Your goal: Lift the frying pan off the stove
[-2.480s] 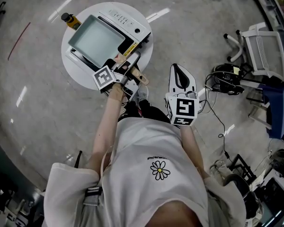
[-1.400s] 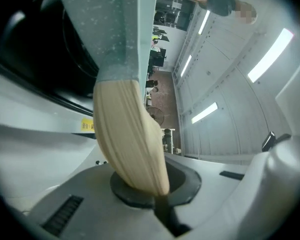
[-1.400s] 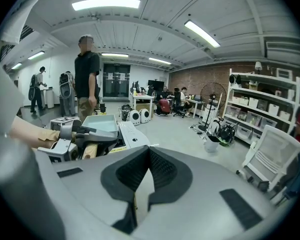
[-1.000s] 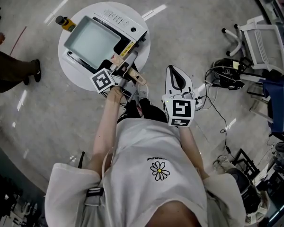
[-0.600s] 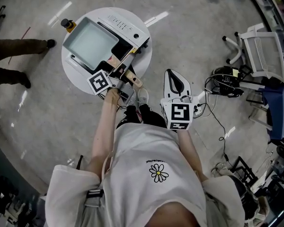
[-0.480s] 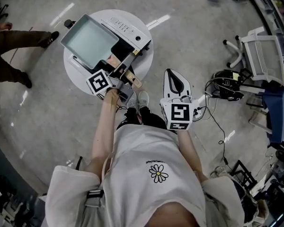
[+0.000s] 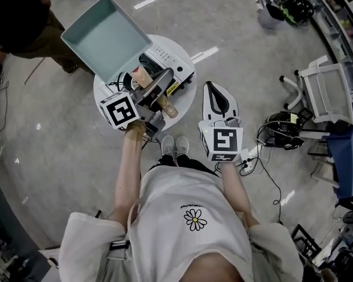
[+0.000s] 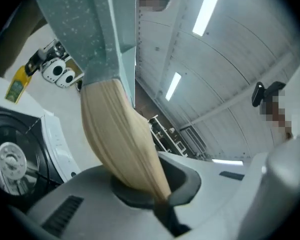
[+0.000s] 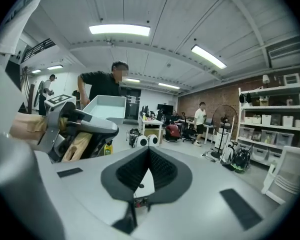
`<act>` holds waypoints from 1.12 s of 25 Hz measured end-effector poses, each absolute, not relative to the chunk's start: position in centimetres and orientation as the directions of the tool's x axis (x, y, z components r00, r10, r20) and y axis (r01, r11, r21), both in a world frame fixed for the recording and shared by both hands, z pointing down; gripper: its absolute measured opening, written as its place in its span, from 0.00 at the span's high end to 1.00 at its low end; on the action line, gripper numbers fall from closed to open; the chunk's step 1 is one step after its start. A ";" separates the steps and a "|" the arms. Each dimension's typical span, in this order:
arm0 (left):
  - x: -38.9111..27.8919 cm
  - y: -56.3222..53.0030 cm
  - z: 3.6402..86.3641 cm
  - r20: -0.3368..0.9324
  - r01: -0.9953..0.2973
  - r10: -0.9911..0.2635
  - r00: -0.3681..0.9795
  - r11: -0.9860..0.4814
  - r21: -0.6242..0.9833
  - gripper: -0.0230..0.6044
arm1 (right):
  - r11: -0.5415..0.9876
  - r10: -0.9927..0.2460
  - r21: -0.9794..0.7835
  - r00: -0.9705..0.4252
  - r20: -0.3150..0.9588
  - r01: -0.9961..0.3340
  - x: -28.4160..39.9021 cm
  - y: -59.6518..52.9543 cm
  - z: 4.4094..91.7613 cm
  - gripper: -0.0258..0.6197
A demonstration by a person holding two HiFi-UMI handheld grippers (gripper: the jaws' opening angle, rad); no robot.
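support: round white table [image 7: 186, 98] | on it: white stove [image 7: 172, 63], yellow bottle [image 8: 16, 84]

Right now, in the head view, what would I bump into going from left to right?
frying pan → stove → right hand-held gripper → white chair
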State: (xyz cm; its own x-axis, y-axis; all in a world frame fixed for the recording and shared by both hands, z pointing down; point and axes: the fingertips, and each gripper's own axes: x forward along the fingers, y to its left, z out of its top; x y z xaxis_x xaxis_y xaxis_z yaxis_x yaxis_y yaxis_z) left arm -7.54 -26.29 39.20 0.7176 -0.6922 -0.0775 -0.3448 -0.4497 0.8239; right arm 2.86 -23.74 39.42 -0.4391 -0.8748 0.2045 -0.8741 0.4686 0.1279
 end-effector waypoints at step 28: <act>-3.5 -18.1 28.5 -0.030 -0.645 -0.698 0.715 -0.677 0.354 0.97 | 0.441 -0.893 0.149 -0.449 -0.025 -0.885 3.2 -22.6 31.2 0.96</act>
